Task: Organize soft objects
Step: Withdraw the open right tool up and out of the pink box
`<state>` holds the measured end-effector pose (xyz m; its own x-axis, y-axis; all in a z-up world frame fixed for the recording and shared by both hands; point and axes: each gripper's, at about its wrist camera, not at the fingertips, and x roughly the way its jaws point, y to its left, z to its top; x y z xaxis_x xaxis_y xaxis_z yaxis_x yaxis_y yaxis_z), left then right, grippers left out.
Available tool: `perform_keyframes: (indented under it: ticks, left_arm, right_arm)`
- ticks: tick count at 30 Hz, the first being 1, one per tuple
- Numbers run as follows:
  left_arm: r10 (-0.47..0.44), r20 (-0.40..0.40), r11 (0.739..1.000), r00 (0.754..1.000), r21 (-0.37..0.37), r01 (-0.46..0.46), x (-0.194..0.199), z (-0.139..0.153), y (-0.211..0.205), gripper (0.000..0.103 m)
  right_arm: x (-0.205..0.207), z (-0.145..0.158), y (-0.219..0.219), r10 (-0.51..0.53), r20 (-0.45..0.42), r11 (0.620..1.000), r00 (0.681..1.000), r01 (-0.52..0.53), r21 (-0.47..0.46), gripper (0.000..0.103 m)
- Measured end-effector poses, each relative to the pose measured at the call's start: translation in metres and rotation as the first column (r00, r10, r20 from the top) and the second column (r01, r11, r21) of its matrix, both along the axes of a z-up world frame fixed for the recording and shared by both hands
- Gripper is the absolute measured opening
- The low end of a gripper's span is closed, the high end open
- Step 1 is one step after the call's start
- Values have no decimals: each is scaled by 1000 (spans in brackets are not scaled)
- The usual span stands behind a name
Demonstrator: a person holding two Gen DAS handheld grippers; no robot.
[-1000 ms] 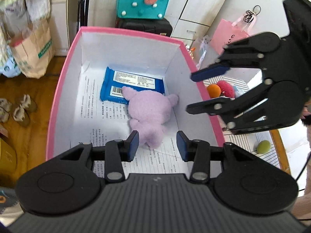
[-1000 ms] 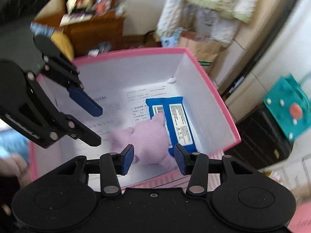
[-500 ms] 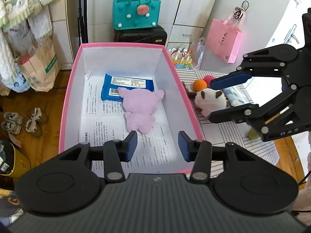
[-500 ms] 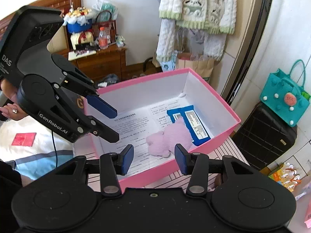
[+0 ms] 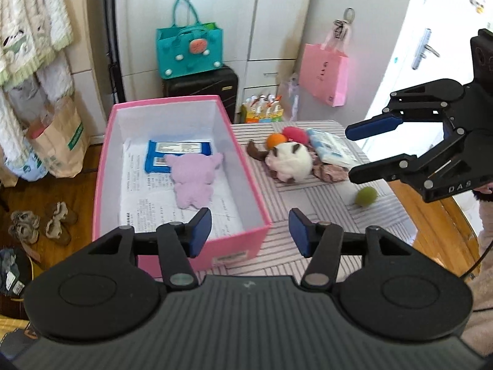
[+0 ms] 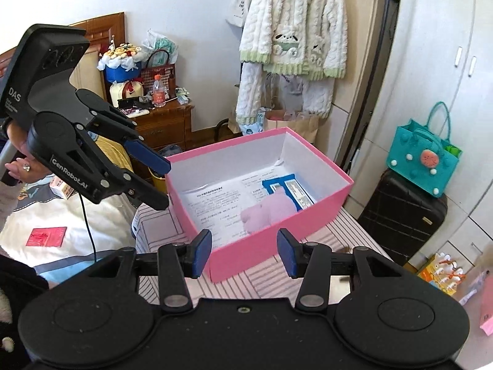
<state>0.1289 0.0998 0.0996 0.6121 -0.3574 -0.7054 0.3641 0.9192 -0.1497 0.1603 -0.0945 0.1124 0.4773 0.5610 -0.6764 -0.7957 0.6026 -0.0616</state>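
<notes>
- Well, one pink box [image 5: 252, 185] sits on the striped tablecloth [image 5: 308, 209], left of centre in the left wrist view.
- Inside it lie two things: one lilac plush toy [image 5: 192, 178] face down on printed paper sheets [image 5: 144, 197], and one blue wipes packet [image 5: 166, 154] just behind it, the toy's head overlapping the packet's edge.
- Right of the box, on the cloth, a small heap: one white-and-brown plush toy [image 5: 289, 162], one orange ball [image 5: 275, 140], one red pompom [image 5: 295, 134], one pale blue tissue pack [image 5: 329, 148], all crowded together.
- One green ball [image 5: 366, 196] lies apart from the heap, toward the right.
- The left gripper [image 5: 249, 231] at the bottom of that view has its jaws apart, just been widening, with nothing between them.
- The right gripper [image 6: 245, 252] likewise stands parted and empty, over the box's near corner in its own view.
- Each gripper shows in the other's view, hanging in the air with its blue pads spread.
- Two bags at the back: one teal tote [image 5: 188, 51], one pink paper bag [image 5: 325, 75].
</notes>
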Motion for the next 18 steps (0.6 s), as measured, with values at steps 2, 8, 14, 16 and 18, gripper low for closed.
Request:
perform_keyframes:
  ticks: [2, 8, 14, 16, 18]
  left_arm:
    - [-22, 10, 1000, 1000, 0, 22, -9, 0, -6, 57]
    - [-55, 8, 998, 998, -7, 55, -27, -12, -20, 58]
    - [-56, 5, 998, 998, -15, 56, -43, -31, -30, 59]
    - [-59, 7, 998, 998, -11, 59, -46, -38, -35, 60]
    - [-64, 8, 998, 998, -10, 64, -50, -46, -41, 60]
  right_arm:
    - [-11, -2, -9, -11, 3, 1000, 1000, 11, 6, 54]
    - [-37, -21, -37, -63, -19, 998, 998, 63, 4, 55]
    - [-57, -51, -67, -136, -47, 990, 990, 137, 23, 56]
    - [-62, -62, -76, -160, -62, 986, 985, 162, 28, 56]
    - [-64, -74, -84, -185, -76, 982, 980, 188, 35, 56]
